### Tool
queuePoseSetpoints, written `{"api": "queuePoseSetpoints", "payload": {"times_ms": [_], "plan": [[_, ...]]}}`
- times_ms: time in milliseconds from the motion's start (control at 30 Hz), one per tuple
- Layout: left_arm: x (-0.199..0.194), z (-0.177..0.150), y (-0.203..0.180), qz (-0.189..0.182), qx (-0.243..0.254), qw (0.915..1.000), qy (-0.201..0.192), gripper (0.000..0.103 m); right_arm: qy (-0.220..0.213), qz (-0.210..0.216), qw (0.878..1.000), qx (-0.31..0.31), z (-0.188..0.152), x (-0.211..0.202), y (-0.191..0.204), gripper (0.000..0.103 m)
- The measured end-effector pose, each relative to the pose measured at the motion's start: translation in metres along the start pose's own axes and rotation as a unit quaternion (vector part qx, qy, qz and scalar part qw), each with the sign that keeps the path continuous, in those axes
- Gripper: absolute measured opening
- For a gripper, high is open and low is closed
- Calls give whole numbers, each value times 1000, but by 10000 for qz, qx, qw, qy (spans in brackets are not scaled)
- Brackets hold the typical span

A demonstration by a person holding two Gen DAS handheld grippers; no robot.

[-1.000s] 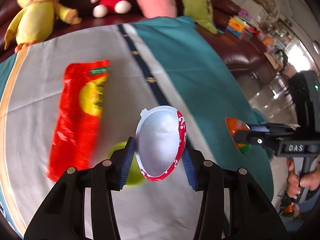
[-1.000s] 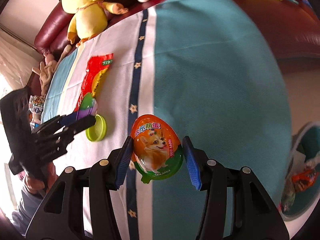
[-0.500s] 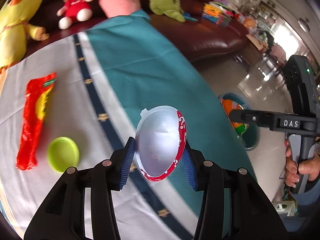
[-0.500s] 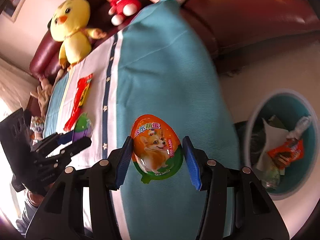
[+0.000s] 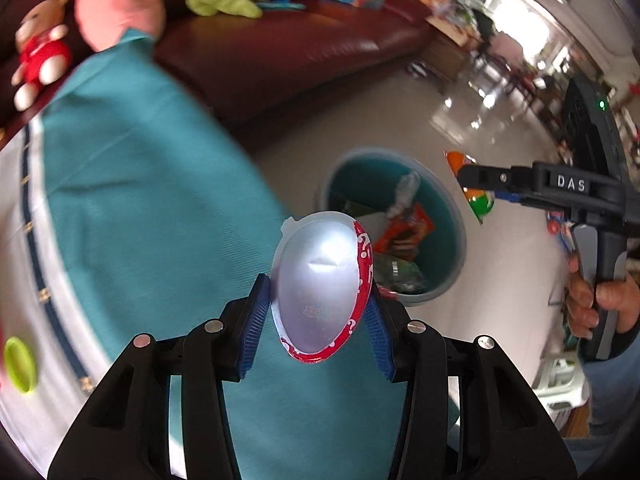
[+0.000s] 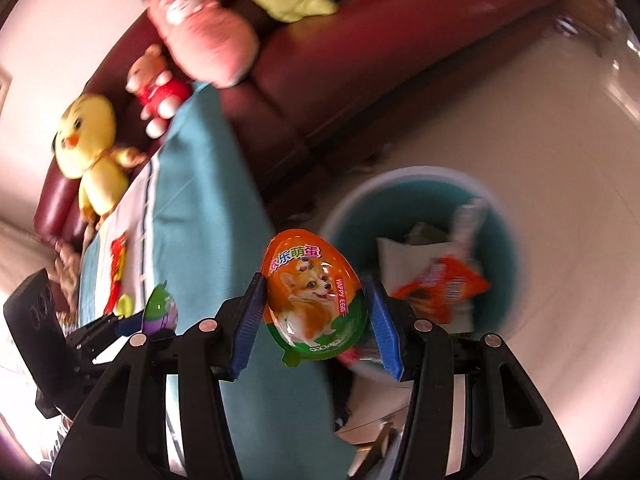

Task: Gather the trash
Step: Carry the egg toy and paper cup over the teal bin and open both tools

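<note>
My left gripper (image 5: 318, 300) is shut on a white egg-shaped plastic shell with a red rim (image 5: 320, 284), held over the table's teal edge near the teal trash bin (image 5: 456, 256). My right gripper (image 6: 316, 306) is shut on an orange and green egg-shaped package with a corgi picture (image 6: 314, 296), beside the same bin (image 6: 344, 204), which holds wrappers and a bottle. The right gripper also shows in the left wrist view (image 5: 480, 192); the left gripper shows in the right wrist view (image 6: 132, 324).
A tablecloth (image 5: 140, 184) in teal and white covers the table. A lime lid (image 5: 18, 364) and a red wrapper (image 6: 118, 272) lie on it. A maroon sofa (image 5: 280, 48) with plush toys (image 6: 92, 152) stands behind. Glossy floor (image 5: 500, 280) surrounds the bin.
Both grippers have swung right, off the table toward the trash bin, each still holding its egg piece. The bin is now larger and nearer in both views.
</note>
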State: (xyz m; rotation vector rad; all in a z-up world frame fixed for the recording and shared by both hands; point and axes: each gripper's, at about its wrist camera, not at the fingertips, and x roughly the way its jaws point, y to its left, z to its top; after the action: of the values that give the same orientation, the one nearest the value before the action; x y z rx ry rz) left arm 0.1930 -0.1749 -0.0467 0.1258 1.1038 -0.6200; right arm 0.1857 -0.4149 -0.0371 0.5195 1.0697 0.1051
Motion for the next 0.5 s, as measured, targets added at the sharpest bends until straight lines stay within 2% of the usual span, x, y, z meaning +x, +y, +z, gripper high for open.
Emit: {"api": "queuePoseSetpoints", "payload": {"times_ms": [233, 500], "plan": [[47, 13, -50, -71, 369, 9984, 419, 47, 39, 50, 9993, 365, -5, 0, -51, 49], [88, 17, -92, -80, 732, 9941, 797, 47, 65, 164, 9981, 597, -9, 1, -82, 49]]}}
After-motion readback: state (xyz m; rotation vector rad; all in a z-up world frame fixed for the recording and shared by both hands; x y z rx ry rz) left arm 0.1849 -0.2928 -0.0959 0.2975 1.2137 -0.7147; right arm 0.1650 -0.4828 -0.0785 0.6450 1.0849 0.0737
